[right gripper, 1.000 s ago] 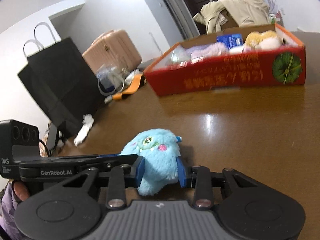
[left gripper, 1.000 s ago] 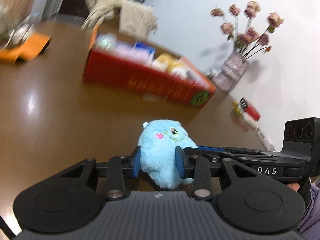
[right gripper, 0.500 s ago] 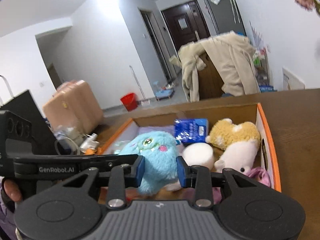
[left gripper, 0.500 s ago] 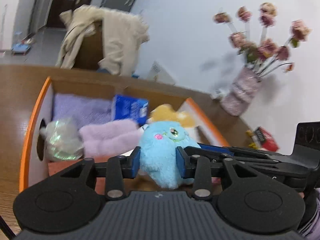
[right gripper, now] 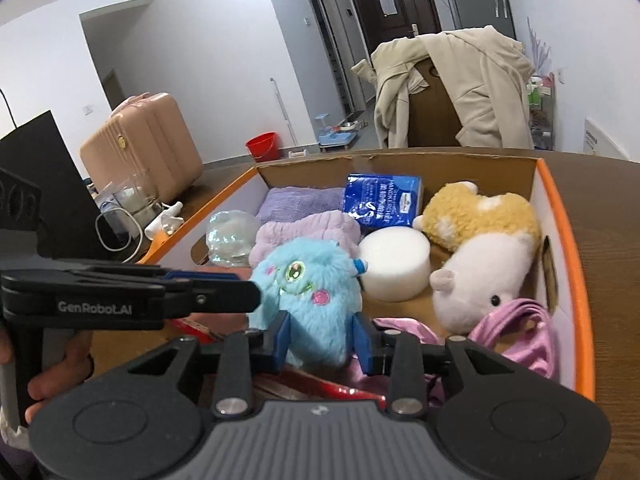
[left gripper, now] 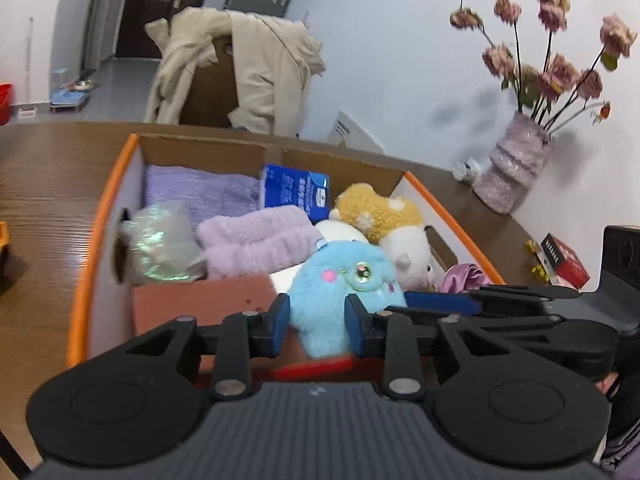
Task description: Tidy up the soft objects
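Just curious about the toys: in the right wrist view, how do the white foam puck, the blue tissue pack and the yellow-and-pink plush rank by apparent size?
1. yellow-and-pink plush
2. white foam puck and blue tissue pack: look alike, unranked; the pack sits farther back.

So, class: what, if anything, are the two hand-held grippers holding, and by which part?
Both the left hand-held gripper and the right hand-held gripper pinch the blue plush monster by its lower body.

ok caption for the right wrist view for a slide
Both grippers hold a fluffy blue monster plush over an orange-rimmed cardboard box of soft toys and towels.
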{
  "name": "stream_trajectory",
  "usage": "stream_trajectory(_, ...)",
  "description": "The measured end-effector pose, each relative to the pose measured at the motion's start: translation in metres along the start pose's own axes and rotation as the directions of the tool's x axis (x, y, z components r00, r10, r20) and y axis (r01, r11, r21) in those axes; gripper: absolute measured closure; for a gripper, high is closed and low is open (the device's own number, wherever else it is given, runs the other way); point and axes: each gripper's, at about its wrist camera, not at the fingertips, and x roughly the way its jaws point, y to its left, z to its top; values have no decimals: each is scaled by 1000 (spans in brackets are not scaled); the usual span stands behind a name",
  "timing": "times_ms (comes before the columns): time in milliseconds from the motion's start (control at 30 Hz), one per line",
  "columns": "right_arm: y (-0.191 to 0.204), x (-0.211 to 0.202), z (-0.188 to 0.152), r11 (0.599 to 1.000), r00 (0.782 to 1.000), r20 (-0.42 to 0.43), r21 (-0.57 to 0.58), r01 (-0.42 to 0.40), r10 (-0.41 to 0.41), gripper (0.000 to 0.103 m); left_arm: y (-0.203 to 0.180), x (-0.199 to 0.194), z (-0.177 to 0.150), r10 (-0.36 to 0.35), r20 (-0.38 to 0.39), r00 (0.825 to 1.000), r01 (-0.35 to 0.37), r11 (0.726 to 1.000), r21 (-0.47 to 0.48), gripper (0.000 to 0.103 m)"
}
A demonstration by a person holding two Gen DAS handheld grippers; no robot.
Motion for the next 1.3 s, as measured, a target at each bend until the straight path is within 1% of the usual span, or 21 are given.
stream_trajectory(67,4,-15,1,1000,1000,26,-7,9,-8,68,-2,-21,-2,16,36,999,-16,1000,1,72)
stream_trajectory(100,6,-24,0,1000,999,44,-8,7,-7,64,-2,-32,-3,25,51,998,-25,1000,1,71)
stream_trajectory(133,5,-31,1,1000,998,57,-9,8,-8,59,-3,-43,-4,35,67,997,-35,999,4,68)
stream_trajectory(200,11,-47,2,999,995,92,-17,30,-29,55,-6,-68,-7,47,105,993,-49,999,15,63)
stream_trajectory(233,13,-56,3,999,993,108,-22,41,-38,54,-7,-79,-8,53,122,991,-56,998,19,62)
stream_trajectory(267,16,-65,4,998,991,127,-25,50,-47,54,-8,-91,-11,60,140,988,-63,998,21,61)
stream_trajectory(367,26,-91,3,996,981,181,-35,79,-71,47,-12,-114,-18,71,168,983,-76,997,25,57)
stream_trajectory(433,32,-109,0,993,971,218,-49,107,-94,43,-14,-126,-25,83,181,980,-89,996,29,51)
stream_trajectory(500,39,-127,-7,989,962,248,-62,136,-116,42,-15,-137,-33,93,197,976,-102,994,34,48)
stream_trajectory(600,49,-147,-20,982,948,281,-72,175,-149,39,-20,-149,-50,129,224,966,-142,989,46,40)
stream_trajectory(633,50,-152,-25,980,944,289,-70,185,-158,38,-21,-153,-56,138,233,963,-153,987,49,40)
stream_trajectory(700,54,-163,-37,979,938,300,-50,199,-175,34,-22,-162,-69,156,249,956,-173,984,49,37)
stream_trajectory(767,60,-172,-50,974,931,305,-35,224,-203,33,-22,-171,-82,168,266,949,-186,982,45,32)
stream_trajectory(833,68,-181,-64,968,921,317,-30,248,-226,28,-23,-178,-94,185,289,939,-206,978,44,23)
stream_trajectory(900,76,-191,-81,963,910,338,-36,266,-239,22,-23,-186,-106,208,311,927,-229,973,33,20)
stream_trajectory(967,84,-198,-97,956,899,356,-44,289,-256,20,-26,-193,-116,216,327,920,-239,971,31,17)
stream_trajectory(1033,93,-204,-113,951,890,370,-54,306,-265,17,-29,-201,-127,224,358,906,-250,968,27,8)
stream_trajectory(1100,100,-209,-128,948,885,380,-52,313,-271,15,-37,-210,-141,238,397,886,-272,962,29,6)
stream_trajectory(1200,107,-215,-146,952,883,386,-37,304,-268,15,-48,-224,-160,251,434,865,-301,952,49,1)
stream_trajectory(1267,112,-221,-159,954,882,389,-23,298,-267,15,-57,-236,-174,268,458,848,-318,947,36,0)
stream_trajectory(1300,115,-224,-165,955,880,391,-13,298,-269,14,-60,-242,-182,268,469,842,-324,945,41,0)
